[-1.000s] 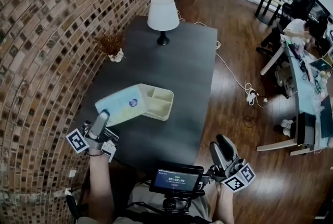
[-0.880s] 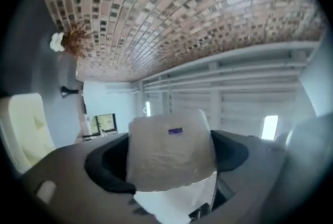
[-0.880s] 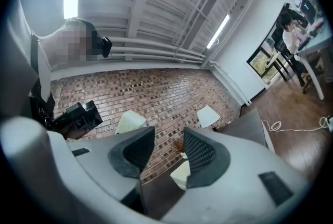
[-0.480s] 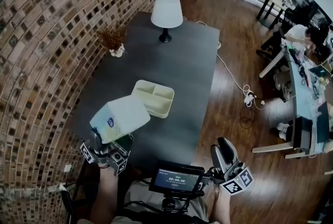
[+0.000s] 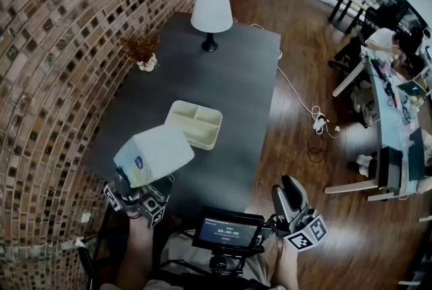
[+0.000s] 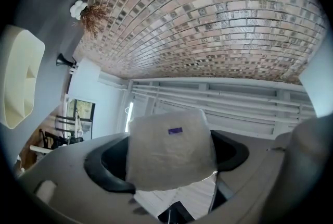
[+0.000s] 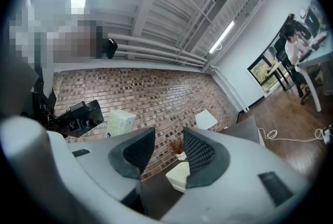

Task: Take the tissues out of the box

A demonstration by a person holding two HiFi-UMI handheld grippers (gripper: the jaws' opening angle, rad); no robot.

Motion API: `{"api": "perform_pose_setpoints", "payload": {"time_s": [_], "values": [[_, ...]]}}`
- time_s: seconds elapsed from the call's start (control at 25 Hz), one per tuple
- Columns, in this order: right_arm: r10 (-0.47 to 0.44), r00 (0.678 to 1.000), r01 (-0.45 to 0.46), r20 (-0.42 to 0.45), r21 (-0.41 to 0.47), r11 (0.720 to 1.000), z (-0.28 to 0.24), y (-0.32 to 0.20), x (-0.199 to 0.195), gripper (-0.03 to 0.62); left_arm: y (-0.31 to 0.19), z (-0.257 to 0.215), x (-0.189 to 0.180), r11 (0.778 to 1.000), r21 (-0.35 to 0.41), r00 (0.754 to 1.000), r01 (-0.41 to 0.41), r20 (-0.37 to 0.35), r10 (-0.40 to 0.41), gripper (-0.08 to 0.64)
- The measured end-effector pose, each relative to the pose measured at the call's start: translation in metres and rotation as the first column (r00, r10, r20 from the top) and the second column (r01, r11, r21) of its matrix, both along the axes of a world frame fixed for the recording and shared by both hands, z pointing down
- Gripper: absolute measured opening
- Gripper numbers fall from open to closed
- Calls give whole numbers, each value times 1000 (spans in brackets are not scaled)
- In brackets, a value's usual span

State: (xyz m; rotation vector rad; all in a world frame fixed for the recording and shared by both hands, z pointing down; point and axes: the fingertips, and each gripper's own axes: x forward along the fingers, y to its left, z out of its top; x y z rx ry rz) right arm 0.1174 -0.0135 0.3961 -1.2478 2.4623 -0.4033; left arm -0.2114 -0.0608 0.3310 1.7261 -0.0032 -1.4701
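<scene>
A pale green tissue box [image 5: 154, 155] hangs tilted above the near left corner of the dark table [image 5: 229, 79]. My left gripper [image 5: 144, 187] is shut on the box's lower end, and the box hides its fingertips in the head view. In the left gripper view the box [image 6: 156, 139] fills the gap between the black pads of that gripper [image 6: 169, 158]. My right gripper [image 5: 291, 194] stands open and empty off the table's near right corner; its jaws [image 7: 167, 139] are apart. From there the box [image 7: 120, 123] shows at the left. No loose tissue is visible.
A cream divided tray [image 5: 196, 125] lies on the table just beyond the box. Farther back stand a white lamp [image 5: 211, 12] and a small dried plant [image 5: 140, 49] near the brick wall. A small screen [image 5: 228, 233] sits below me. Wooden floor and desks lie at the right.
The left gripper has lifted the box off the table beside the tray and drawn it toward me. Over the last half second it has hardly moved. The right gripper has stayed put.
</scene>
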Motion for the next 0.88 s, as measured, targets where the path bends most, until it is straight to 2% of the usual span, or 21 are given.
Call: {"api": "perform_pose_setpoints", "payload": {"time_s": [0.88], "values": [[-3,1000,3,-14,-7,1000,6,-5,1,166,-4,3,15,999,0,999,-41,28,41,454]]}}
